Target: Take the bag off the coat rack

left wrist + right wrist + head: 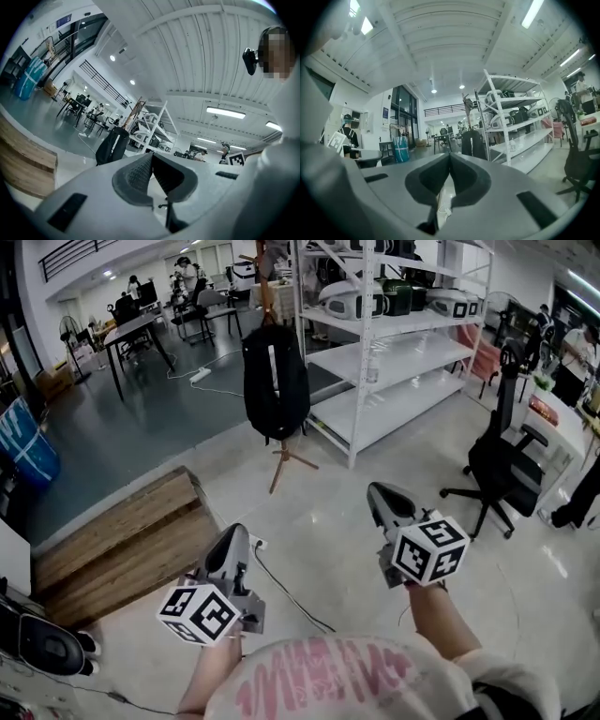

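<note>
Head view: both grippers empty, bag on its rack.
The left gripper (235, 534) is clenched on nothing. Well ahead, the black bag (275, 381) hangs on the wooden coat rack (285, 461) beside white shelving (398, 351). The right gripper (378, 492) is likewise clenched and empty.

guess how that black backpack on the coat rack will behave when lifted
The black backpack hangs long and slack, so it probably sags and swings once lifted. The wooden coat rack stands on thin splayed legs, so it may tip if the bag snags.
</note>
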A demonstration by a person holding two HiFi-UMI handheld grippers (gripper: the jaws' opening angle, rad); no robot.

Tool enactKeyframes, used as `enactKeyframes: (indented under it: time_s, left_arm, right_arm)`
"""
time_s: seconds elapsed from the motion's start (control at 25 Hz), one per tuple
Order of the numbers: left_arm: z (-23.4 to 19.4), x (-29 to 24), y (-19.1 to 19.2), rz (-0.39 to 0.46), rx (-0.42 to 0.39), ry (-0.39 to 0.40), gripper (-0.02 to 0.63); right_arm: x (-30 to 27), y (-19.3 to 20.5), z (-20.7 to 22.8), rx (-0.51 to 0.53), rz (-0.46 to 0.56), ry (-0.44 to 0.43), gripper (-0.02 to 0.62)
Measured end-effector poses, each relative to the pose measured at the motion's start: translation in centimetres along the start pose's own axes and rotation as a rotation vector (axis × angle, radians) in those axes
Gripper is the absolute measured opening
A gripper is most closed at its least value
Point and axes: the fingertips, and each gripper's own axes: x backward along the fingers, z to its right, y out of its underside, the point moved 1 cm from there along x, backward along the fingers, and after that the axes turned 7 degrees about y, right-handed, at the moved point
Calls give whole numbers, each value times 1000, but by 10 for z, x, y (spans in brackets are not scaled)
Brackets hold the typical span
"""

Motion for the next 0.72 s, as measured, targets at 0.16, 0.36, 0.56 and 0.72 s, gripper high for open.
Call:
enactKeyframes:
  time_s: [0.16, 0.36, 0.56, 0.72]
  left_arm:
    - [10, -35, 5, 13, 6, -18, 3]
    - [14, -48, 7, 43, 21, -66, 4]
    - [-3, -40, 28, 27, 54, -142, 3]
    - [-22, -40, 37, 9, 79, -181, 5]
  right_arm:
    - [-12, -14, 33, 14, 5, -24, 5]
    - [-30, -20, 55, 0, 6, -75, 5]
    - [-49, 0, 54, -11, -35, -135, 5]
    - [-72, 21, 51, -27, -88, -162, 6]
